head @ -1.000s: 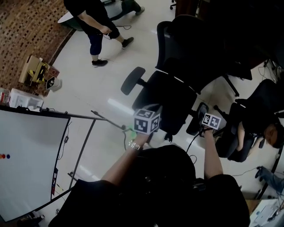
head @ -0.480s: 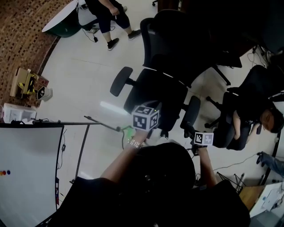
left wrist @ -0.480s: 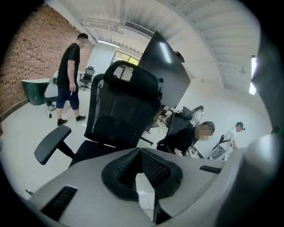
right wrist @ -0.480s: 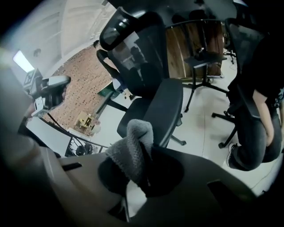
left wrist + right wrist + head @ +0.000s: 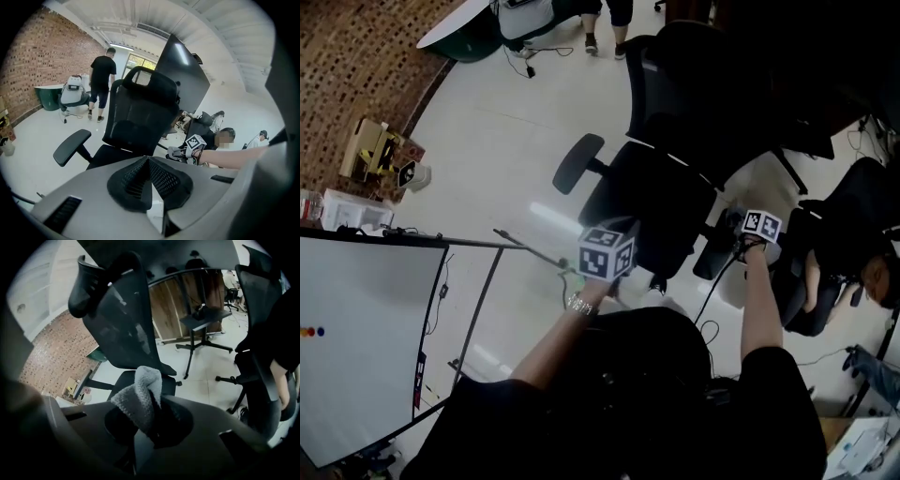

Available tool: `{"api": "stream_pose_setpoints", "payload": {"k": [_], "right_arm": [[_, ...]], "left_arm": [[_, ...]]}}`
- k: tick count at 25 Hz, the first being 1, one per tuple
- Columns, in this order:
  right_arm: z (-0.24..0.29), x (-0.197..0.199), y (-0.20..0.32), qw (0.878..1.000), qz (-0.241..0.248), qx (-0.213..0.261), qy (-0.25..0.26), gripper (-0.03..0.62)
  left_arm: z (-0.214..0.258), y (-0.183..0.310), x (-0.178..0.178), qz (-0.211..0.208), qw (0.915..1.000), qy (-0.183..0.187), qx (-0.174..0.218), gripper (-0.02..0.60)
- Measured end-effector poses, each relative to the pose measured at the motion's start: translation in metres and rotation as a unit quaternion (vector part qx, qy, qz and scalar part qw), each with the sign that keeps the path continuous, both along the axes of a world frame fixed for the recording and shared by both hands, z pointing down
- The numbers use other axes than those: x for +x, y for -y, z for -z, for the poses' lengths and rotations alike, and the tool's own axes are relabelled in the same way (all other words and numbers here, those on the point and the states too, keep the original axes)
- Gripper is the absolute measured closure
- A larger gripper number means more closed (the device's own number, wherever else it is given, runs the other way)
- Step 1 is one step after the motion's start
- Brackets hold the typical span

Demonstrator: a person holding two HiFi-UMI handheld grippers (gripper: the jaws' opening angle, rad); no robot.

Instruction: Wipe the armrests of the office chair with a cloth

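The black office chair [image 5: 661, 187] stands in the middle of the head view, its left armrest [image 5: 578, 161] sticking out over the pale floor. My right gripper [image 5: 752, 231] is at the chair's right armrest [image 5: 717, 251], shut on a grey cloth [image 5: 140, 397]; I cannot tell whether the cloth touches the armrest. My left gripper [image 5: 607, 251] hovers in front of the seat, shut with nothing between its pads [image 5: 149, 174]. The left gripper view shows the chair [image 5: 140, 108], its left armrest [image 5: 71, 146] and the right gripper [image 5: 183, 151].
A whiteboard [image 5: 356, 337] on a thin metal stand [image 5: 520, 248] fills the lower left. Another person sits in a chair [image 5: 853, 262] at the right. A cardboard box [image 5: 380, 148] lies by the brick-patterned carpet. Someone's legs [image 5: 600, 23] show at the top.
My right gripper pulled back toward me along the right armrest, then pushed forward again with the cloth. The left gripper stayed put. The person at the top walked farther away.
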State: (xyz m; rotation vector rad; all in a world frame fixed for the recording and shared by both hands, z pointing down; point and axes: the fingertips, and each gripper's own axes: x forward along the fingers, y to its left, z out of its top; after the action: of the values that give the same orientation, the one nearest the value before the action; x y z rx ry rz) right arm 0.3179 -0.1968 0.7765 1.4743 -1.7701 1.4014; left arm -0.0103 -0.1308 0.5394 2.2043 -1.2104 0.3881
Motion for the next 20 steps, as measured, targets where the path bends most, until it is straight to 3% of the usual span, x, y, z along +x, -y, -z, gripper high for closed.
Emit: {"api": "stream_pose_setpoints", "payload": {"k": [5, 14, 20], "right_arm": [[0.003, 0.003, -0.020, 0.999, -0.025, 0.025, 0.012, 0.556], [0.010, -0.035, -0.169, 0.997, -0.060, 0.011, 0.037, 0.554], [0.007, -0.072, -0.229, 0.998, -0.005, -0.011, 0.061, 0.554]], "left_arm": [[-0.005, -0.004, -0.012, 0.014, 0.9999, 0.001, -0.006, 0.597], [-0.008, 0.010, 0.027, -0.046, 0.9989, -0.012, -0.003, 0.597], [-0.006, 0.010, 0.050, -0.077, 0.9969, -0.018, 0.000, 0.597]]}}
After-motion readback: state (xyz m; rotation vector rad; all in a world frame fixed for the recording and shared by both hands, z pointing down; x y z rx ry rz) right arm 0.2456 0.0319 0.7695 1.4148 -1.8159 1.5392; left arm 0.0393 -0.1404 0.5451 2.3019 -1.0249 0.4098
